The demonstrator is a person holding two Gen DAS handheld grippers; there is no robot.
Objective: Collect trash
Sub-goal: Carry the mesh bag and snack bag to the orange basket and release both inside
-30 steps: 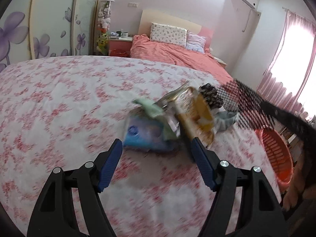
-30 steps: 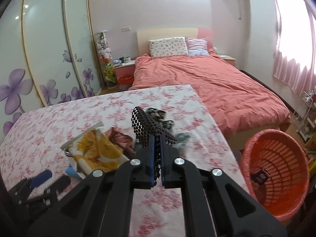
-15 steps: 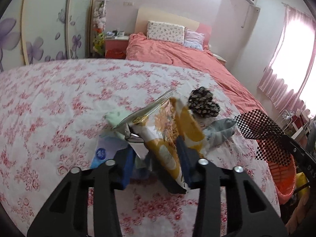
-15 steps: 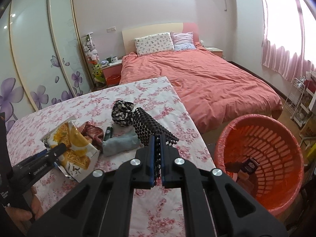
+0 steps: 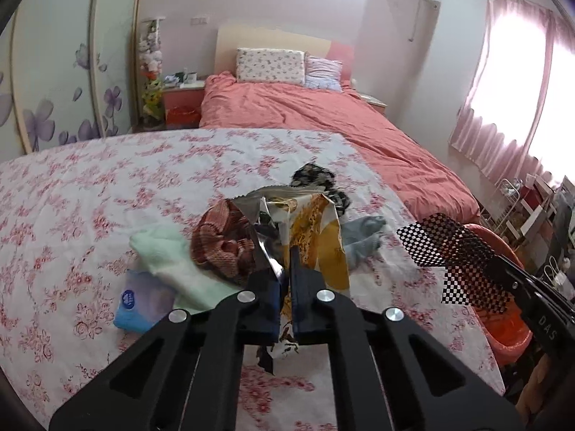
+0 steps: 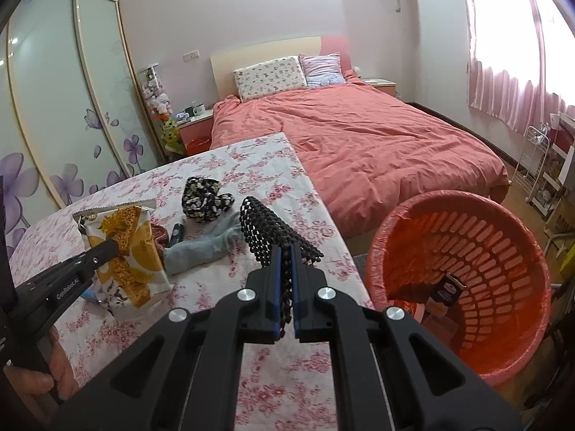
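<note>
Two hand-held grippers are seen over a table (image 5: 72, 194) covered in a pink floral cloth. The left hand-held gripper (image 5: 285, 280) is clamped narrow on a yellow-and-white snack bag (image 5: 320, 237), which is held up off the cloth with its torn top open. The right hand-held gripper (image 6: 285, 280) is pinched tight on a black mesh sheet (image 6: 273, 230), kept above the table's right edge.

An orange laundry-style basket (image 6: 503, 370) is parked on the floor just beside that edge, and a small dark packet (image 6: 447, 287) is seen lying inside it.

Left on the table: a reddish-brown knit cloth (image 5: 222, 240) right next to the bag, a pale green towel (image 5: 169, 255), a blue tissue pack (image 5: 142, 301) partly tucked under the towel, a grey sock (image 6: 201, 248), a black floral fabric piece (image 6: 205, 197) and a small dark tube-like thing (image 6: 176, 233) that can't really be made out.

A bed with a coral duvet (image 6: 377, 136) is seen behind the table.
</note>
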